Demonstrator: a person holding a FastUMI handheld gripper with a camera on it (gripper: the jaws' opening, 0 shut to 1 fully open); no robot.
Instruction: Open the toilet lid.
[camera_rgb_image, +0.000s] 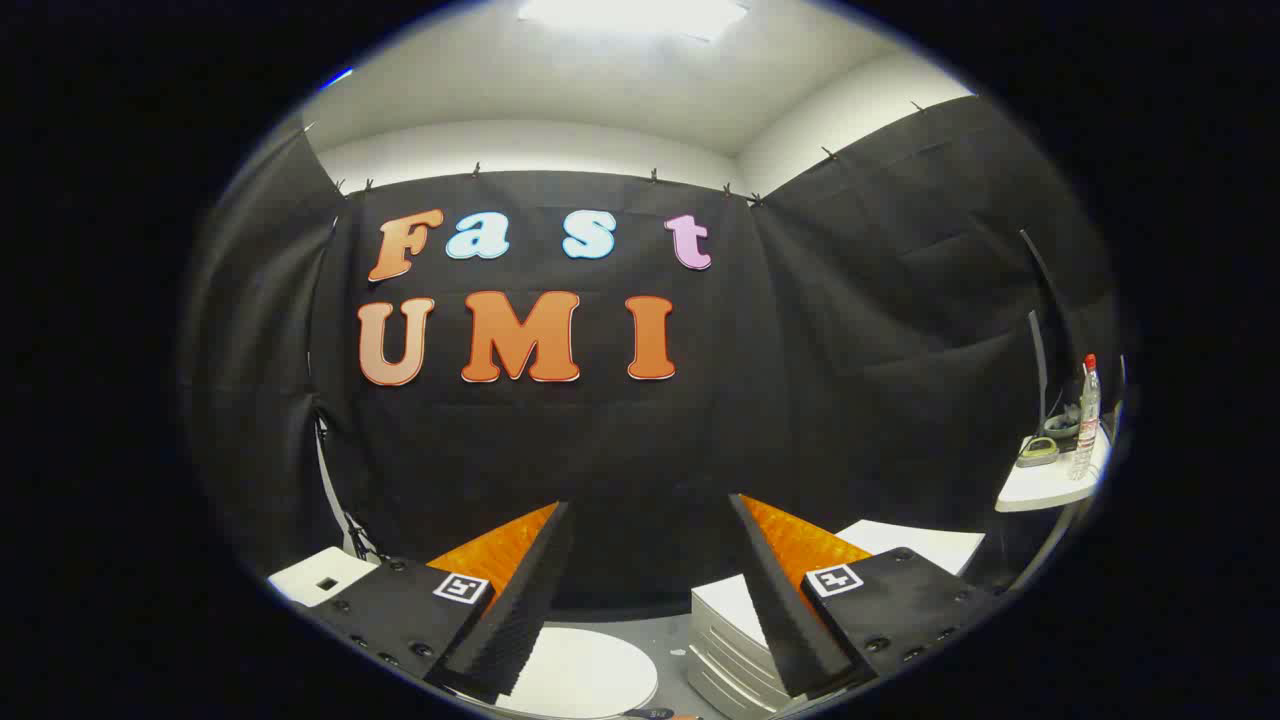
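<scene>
Gripper view has the tongs (650, 520) spread pretty wide, nothing held between the fingers and nothing touching them. Each finger base carries a small square black-and-white marker (461, 588), no readable text on those. The toilet lid (585, 675), white and round, sits low, just under the left finger, looks flat. A white stacked unit (725, 640) sits beside it under the right finger. Off right, a clear bottle (1086, 415) stands on a white table (1045, 488); its label is too small to read.

Claw (650, 560) fingers spread wide, closed toilet lid (585, 672) low between them
</scene>
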